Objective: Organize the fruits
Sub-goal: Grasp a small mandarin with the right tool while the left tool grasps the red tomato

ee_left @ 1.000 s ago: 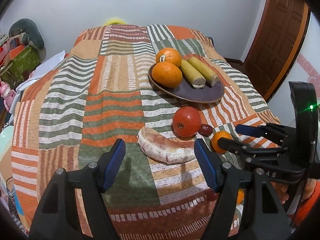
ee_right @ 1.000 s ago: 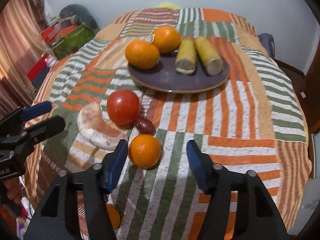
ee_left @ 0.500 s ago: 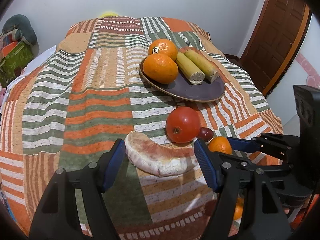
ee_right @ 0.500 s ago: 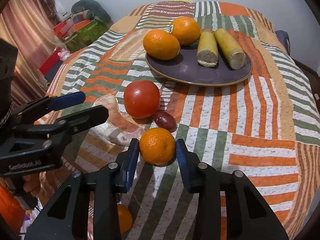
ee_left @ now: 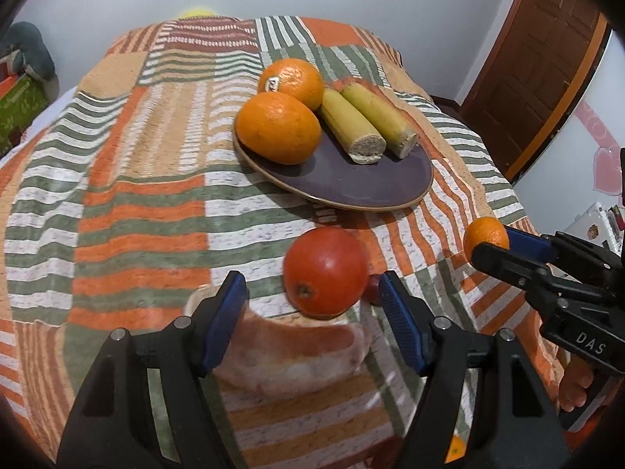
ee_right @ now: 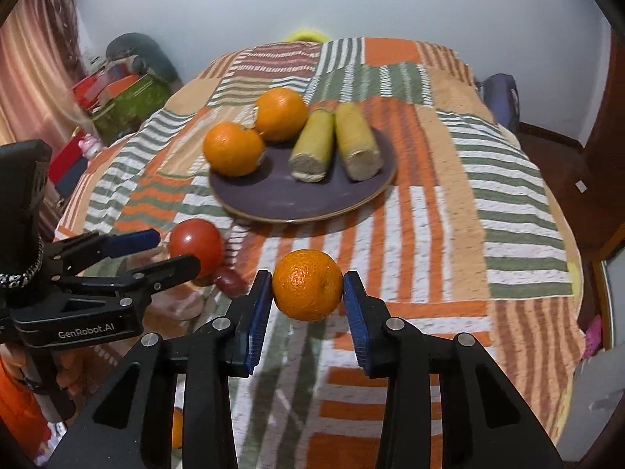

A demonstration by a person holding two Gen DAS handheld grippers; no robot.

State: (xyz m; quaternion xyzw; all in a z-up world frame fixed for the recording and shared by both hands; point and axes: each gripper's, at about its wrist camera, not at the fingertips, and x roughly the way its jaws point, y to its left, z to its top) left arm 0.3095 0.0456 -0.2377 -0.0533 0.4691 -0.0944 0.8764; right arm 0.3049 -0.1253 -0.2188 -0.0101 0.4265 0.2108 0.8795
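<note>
The small orange (ee_right: 307, 290) sits low in the middle of the frame, pinched by the right gripper (ee_right: 307, 293) to go on the plate (ee_right: 273, 199), while the left gripper (ee_left: 312, 305) spreads its 2 fingers around the pale curved fruit (ee_left: 297, 355).

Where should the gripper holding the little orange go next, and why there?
Probably forward to the plate. The right gripper is shut on the small orange, lifted off the blanket, and the plate's near side looks bare in front of the two big oranges and the banana pieces.
</note>
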